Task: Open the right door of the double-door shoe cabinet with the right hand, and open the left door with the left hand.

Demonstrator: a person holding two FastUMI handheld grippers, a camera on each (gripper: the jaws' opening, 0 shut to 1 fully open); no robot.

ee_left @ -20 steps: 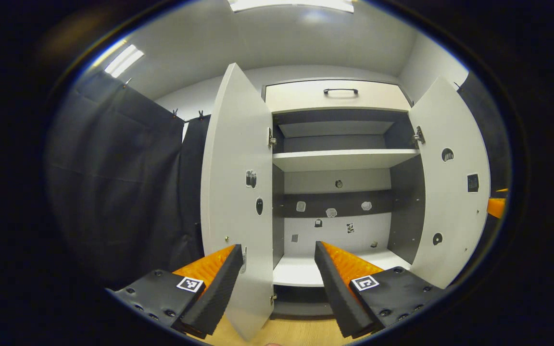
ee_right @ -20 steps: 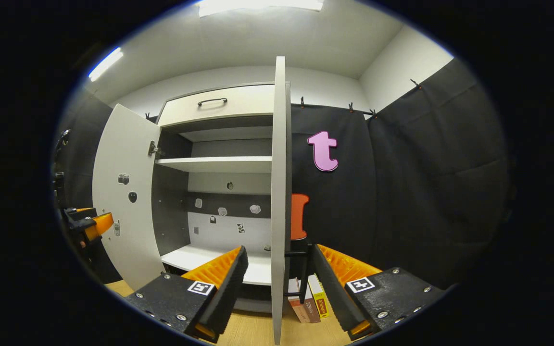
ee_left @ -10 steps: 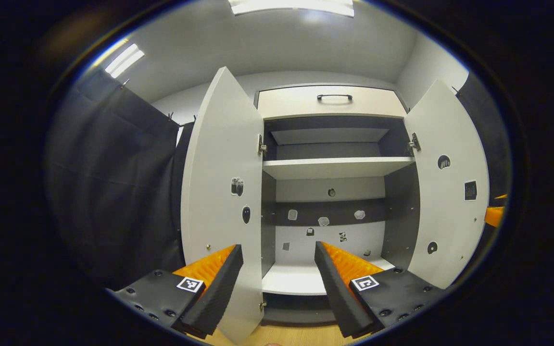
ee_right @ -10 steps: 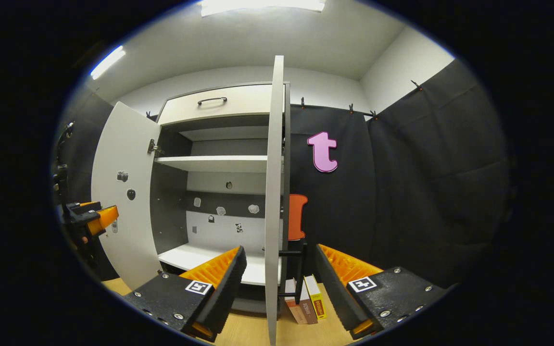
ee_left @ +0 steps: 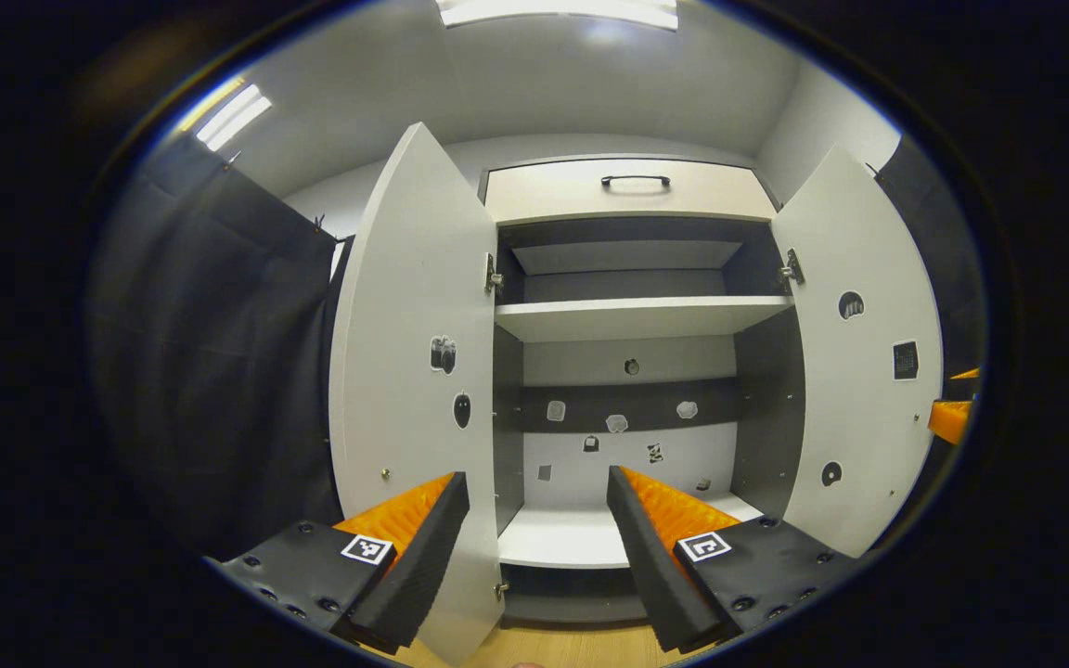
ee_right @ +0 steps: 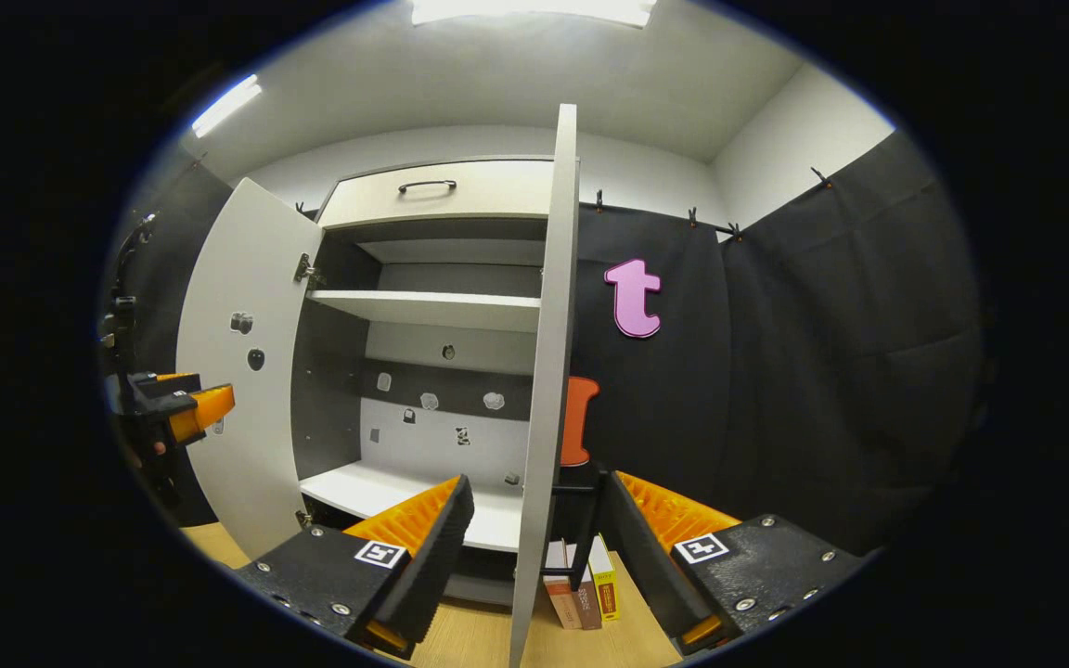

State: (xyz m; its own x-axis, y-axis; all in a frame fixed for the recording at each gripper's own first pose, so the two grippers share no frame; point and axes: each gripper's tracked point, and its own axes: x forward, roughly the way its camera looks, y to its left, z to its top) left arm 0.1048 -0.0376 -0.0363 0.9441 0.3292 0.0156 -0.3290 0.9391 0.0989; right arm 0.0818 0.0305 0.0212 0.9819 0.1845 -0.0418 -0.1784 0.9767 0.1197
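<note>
Standing open on both sides, the shoe cabinet (ee_left: 632,320) shows bare shelves (a few small stickers dot its back panel), with a closed drawer (ee_left: 627,190) above. In the left gripper view, the left gripper (ee_left: 537,547) has its fingers apart, and the left door's (ee_left: 414,371) free edge stands between them; whether either finger touches it cannot be told. In the right gripper view, the right gripper (ee_right: 534,547) is likewise spread, the right door (ee_right: 548,371) edge-on at 12 o'clock between its fingers. Books (ee_right: 581,589) stand on the floor beside it.
</note>
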